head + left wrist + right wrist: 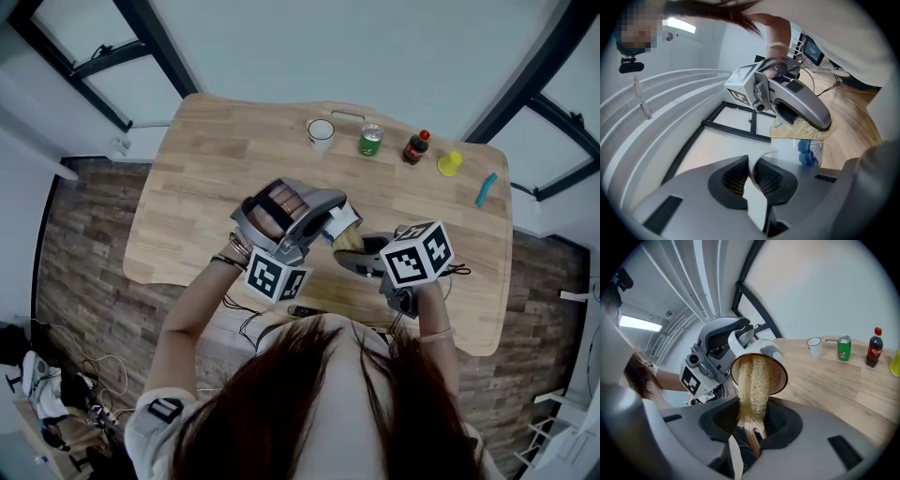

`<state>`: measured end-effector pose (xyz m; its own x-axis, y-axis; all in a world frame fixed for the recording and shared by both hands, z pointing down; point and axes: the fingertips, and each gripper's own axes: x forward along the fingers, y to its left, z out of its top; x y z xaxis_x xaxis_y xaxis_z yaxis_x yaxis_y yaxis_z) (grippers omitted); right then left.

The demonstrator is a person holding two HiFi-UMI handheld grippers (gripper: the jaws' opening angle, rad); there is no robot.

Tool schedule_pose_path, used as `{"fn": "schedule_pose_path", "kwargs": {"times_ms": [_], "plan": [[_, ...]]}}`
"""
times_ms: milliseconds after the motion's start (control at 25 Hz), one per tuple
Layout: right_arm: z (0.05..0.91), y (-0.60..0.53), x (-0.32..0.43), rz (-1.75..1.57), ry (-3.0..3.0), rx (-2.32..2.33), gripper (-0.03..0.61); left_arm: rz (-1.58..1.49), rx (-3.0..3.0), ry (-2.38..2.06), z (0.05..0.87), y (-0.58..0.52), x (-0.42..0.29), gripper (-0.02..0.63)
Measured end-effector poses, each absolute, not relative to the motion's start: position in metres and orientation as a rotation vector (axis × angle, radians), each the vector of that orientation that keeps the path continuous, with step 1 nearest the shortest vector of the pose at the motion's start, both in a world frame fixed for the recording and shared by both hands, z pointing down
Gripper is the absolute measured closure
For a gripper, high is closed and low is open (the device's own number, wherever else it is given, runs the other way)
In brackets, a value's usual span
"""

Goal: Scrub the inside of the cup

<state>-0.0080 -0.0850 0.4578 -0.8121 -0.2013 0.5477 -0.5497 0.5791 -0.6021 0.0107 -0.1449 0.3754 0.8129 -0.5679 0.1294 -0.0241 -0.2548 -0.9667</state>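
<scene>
A white cup (pixel 761 352) with a blue pattern (pixel 806 151) and a brown rim is held on its side above the wooden table (pixel 234 150). My left gripper (pixel 752 180) is shut on the cup's handle (pixel 757 161). A yellow loofah scrubber (pixel 754 380) reaches deep into the cup's mouth. My right gripper (pixel 750 427) is shut on the scrubber's handle end. In the head view the cup (pixel 343 225) sits between the left gripper (pixel 323 220) and the right gripper (pixel 361 258), over the near part of the table.
At the table's far edge stand a small white mug (pixel 321 133), a green can (pixel 371 140), a dark soda bottle (pixel 416 147), a yellow object (pixel 450 163) and a blue brush-like thing (pixel 485 188). Cables (pixel 248 323) hang at the near edge.
</scene>
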Motion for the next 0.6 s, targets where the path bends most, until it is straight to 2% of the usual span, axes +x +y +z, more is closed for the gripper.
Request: {"fn": "schedule_pose_path", "kwargs": {"times_ms": [600], "plan": [[0.447, -0.082, -0.013, 1.561, -2.533, 0.502, 0.446, -0.488, -1.742, 0.427, 0.375, -0.134, 0.013, 0.581]]}}
